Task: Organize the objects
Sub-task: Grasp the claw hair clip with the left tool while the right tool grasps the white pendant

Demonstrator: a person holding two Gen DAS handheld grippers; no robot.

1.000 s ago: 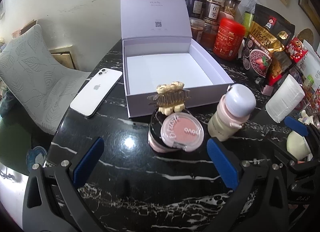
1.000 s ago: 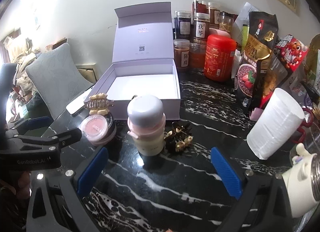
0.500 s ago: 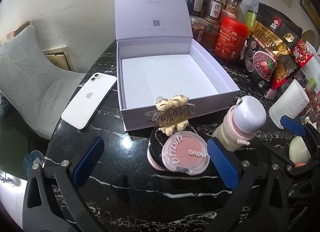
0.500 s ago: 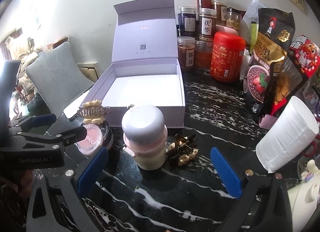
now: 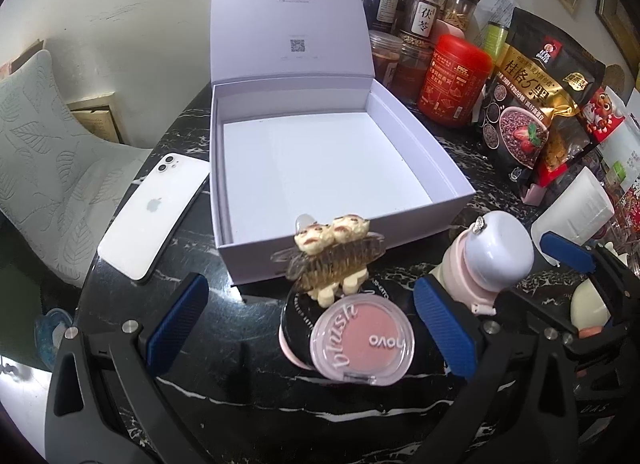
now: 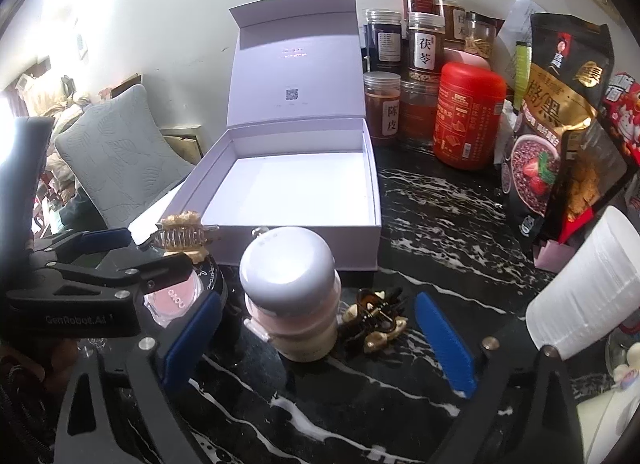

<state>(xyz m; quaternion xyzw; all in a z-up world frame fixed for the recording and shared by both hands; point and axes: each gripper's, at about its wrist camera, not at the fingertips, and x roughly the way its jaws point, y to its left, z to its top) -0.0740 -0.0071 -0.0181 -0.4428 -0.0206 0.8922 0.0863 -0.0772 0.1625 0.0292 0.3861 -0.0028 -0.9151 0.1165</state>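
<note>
Since nothing is in the box [image 5: 340,160] yet, sorting looks barely started: the lavender box sits lid-up and bare inside, far side of the black marble table [image 5: 224,392]. Left gripper [image 5: 312,328] is wide open, holding nothing, fingers straddling the stack just in front of the box's near wall: pink blush compact [image 5: 362,344] lying tilted on a black round compact [image 5: 296,316], with an amber claw clip [image 5: 332,260] perched on top. Right gripper [image 6: 320,340] is also wide open and has nothing in it, with the small pastel bottle [image 6: 292,292] and a dark claw clip [image 6: 376,320] between its fingers; the two are just beside each other. Handling guess: blush compact is light, rigid, slick plastic, so grip across its rim, not the clear lid face. Amber clip is only resting loosely on the stack and would likely slide off if the stack gets nudged; take it first, across its spine. Bottle looks stiff and top-heavy with that domed cap; grab the lower body, not the cap. Dark clip is spiky and irregular; pinch its middle. White phone [image 5: 154,212] lies flat left of the box, well clear of both grippers.
</note>
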